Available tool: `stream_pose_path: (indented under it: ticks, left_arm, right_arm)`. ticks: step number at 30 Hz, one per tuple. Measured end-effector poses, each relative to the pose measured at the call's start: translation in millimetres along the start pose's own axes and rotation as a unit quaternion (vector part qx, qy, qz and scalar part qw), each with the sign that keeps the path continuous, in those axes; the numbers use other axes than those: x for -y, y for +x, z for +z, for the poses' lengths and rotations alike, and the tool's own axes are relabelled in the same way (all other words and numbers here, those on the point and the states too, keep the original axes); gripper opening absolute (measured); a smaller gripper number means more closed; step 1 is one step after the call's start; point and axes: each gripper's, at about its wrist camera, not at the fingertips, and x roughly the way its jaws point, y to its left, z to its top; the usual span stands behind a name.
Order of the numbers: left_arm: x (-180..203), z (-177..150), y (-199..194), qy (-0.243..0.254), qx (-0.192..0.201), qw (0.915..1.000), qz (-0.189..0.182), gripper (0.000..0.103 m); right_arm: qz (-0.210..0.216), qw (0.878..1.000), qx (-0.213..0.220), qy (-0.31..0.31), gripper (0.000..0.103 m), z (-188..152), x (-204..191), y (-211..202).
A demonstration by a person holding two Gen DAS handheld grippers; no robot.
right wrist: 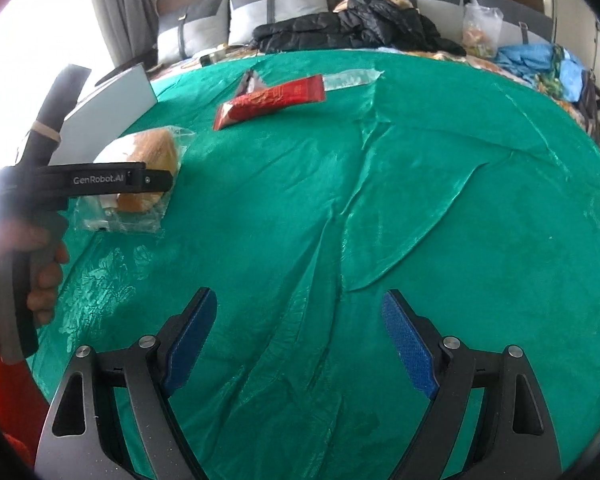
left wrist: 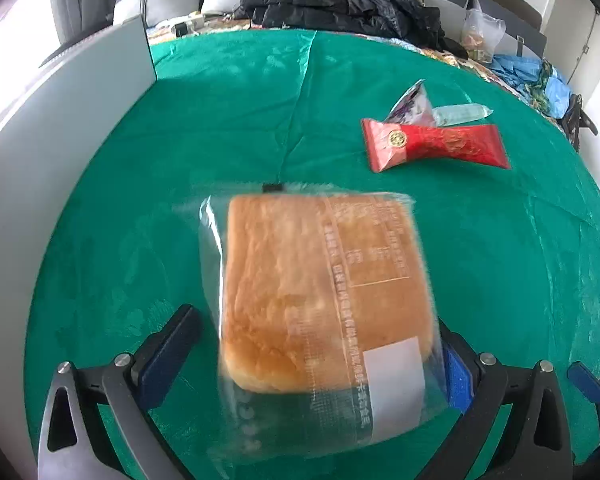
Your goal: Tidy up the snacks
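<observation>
A loaf of bread in a clear bag (left wrist: 320, 292) lies between the fingers of my left gripper (left wrist: 312, 344). The jaws stand wide; the left pad (left wrist: 168, 352) is clear of the bag and the right pad (left wrist: 456, 376) is at the bag's edge. The bread looks blurred. From the right wrist view the bread (right wrist: 148, 172) sits at the left gripper (right wrist: 140, 178), low over the green cloth. My right gripper (right wrist: 300, 336) is open and empty over the cloth. A red snack packet (left wrist: 436, 144) (right wrist: 272, 100), a silvery pouch (left wrist: 410, 104) and a clear packet (left wrist: 462, 114) lie farther back.
A green cloth (left wrist: 220, 120) covers the bed. A grey-white box wall (left wrist: 60, 152) (right wrist: 108, 116) stands at the left. Black jackets (left wrist: 352, 8), a plastic bag of snacks (left wrist: 480, 32) and blue clothing (left wrist: 532, 72) lie near the headboard.
</observation>
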Motion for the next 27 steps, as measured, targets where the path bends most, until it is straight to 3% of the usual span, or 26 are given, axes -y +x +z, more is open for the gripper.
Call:
stream_pose_path:
  ticks: [3,11,12,13,14,17,19,22,23,27]
  left_arm:
    - [8,1,5,0.035,-0.006,0.9992,0.017,0.103]
    - [8,7,7,0.073,-0.029,0.9969,-0.005,0.103]
    - [6,8,6,0.074,-0.031,0.9968,-0.006,0.099]
    - [3,9,2,0.073,-0.024,0.997,-0.007,0.08]
    - [-1,8,-5,0.076,-0.004,0.9971,-0.008,0.073]
    - [-16,2,-14,0.067,0.003,0.9972,-0.033,0.071]
    - [-28,-6,-25,0.064,0.017,0.9971,-0.039,0.071]
    - [-45,-22,-46,0.05,0.027,0.9964,-0.063,0.071]
    - [-50,-27,-52,0.046,0.029,0.9959,-0.072,0.071]
    - [-61,-51,-71,0.046,0.028,0.9942,-0.093,0.071]
  right_arm:
    - [-0.004,1.0,0.0,-0.003,0.087,2,-1,3]
    - [-0.014,1.0,0.002,-0.014,0.087,2,-4,7]
    - [-0.014,1.0,0.0,-0.016,0.087,2,-4,7]
    - [-0.015,1.0,-0.003,-0.018,0.087,3,-4,7]
    - [-0.012,1.0,-0.008,-0.019,0.087,5,-3,7]
    - [-0.001,1.0,-0.012,-0.017,0.087,31,4,10]
    - [-0.012,0.999,-0.003,-0.053,0.087,64,0,14]
    - [-0.038,0.984,0.002,-0.175,0.087,122,-30,33]
    - [-0.036,0.973,-0.004,-0.228,0.087,144,-45,46]
    - [-0.022,0.938,-0.049,-0.342,0.085,188,-88,102]
